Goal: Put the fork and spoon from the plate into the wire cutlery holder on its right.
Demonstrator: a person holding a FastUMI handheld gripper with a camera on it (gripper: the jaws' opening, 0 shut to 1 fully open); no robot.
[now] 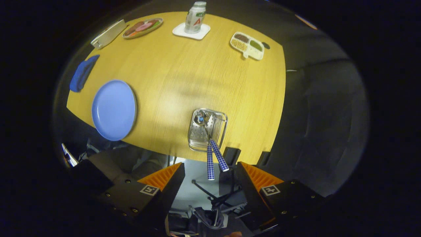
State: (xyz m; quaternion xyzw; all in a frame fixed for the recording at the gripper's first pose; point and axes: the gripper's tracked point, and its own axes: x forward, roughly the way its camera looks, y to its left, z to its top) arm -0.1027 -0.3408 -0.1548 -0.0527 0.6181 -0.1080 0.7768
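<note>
I look down from high above a wooden table (197, 75). A wire cutlery holder (208, 130) stands near the table's near edge, just beyond my fingers. Two pieces of cutlery stand in it, their blue-and-white checked handles (215, 158) sticking out toward me; I cannot tell fork from spoon. A bare blue plate (113, 109) lies to the holder's left. My gripper (210, 184) is open, with nothing between its fingers, and hangs above and short of the handles.
At the table's far side are a bottle (195, 17) on a white coaster, a divided snack tray (247, 45), an oval dish of food (142, 27) and a white box (108, 34). A blue cloth (83, 73) lies left. Dark cloth drops off at right; a stand's legs (217, 197) show below.
</note>
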